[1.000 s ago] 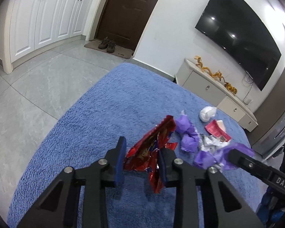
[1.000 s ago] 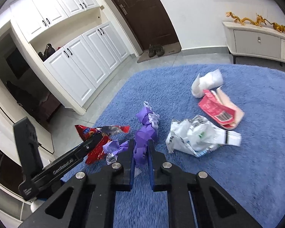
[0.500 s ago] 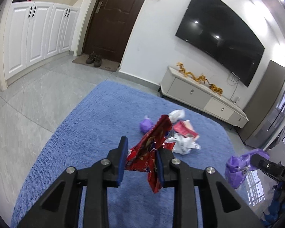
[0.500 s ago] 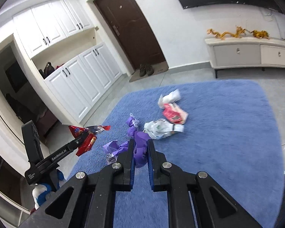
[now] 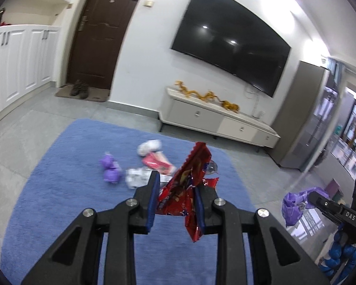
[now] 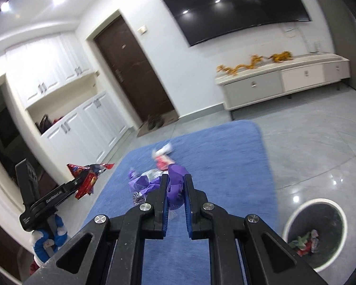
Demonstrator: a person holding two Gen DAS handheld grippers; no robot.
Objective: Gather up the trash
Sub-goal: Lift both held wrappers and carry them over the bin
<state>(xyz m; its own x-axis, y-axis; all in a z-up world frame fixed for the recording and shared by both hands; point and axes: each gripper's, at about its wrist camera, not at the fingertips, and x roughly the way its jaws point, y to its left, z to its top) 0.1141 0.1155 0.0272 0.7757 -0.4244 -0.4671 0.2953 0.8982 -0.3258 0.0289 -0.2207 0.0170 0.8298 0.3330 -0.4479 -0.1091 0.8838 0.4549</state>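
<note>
Our left hand-held gripper [image 5: 175, 197] clamps the red snack wrapper [image 5: 187, 185]; our right hand-held gripper [image 6: 175, 190] pinches a purple wrapper [image 6: 174, 187], both raised above the blue rug [image 6: 225, 154] so we can carry them to the bin [image 6: 315, 232], where scraps already lie.

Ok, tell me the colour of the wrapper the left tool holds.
Red wrapper, clearest in the left wrist view.

a blue rug [image 5: 83, 190] lies on grey floor tiles [image 6: 320, 147]. a dark television [image 5: 230, 38] hangs on the white wall above a low cabinet [image 5: 216, 121]; brown door [image 5: 99, 33], white cupboards [image 5: 19, 61].
</note>
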